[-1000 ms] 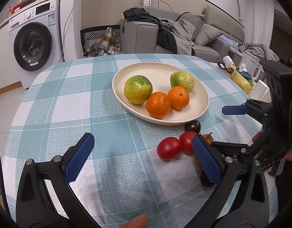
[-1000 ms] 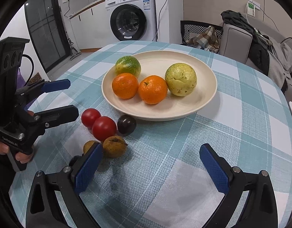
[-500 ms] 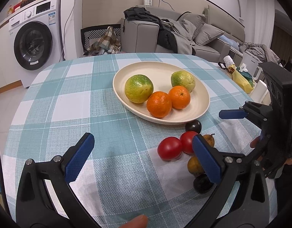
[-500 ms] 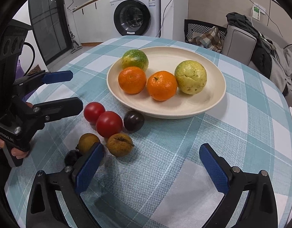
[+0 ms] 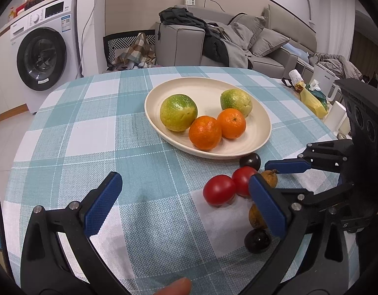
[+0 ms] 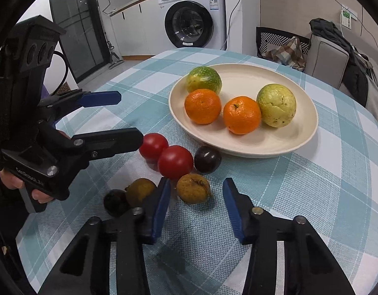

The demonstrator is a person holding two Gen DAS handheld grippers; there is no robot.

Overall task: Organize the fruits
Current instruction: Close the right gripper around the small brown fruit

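The brown fruit (image 6: 193,188) lies just off the plate's (image 6: 309,132) near rim between your right gripper's (image 6: 196,205) pads, which have just been closing but aren't yet touching, so centre, squeeze gently, and keep the wide-open left gripper (image 5: 186,202) clear.

Right gripper (image 6: 196,204) jaws have just been closing from wide open, now flanking the brownish-yellow wrinkled round fruit (image 6: 193,188) on the teal-checked tablecloth (image 6: 324,184); pads not pressing on it. The gripper is sitting nearer the loose fruit cluster than a second ago.
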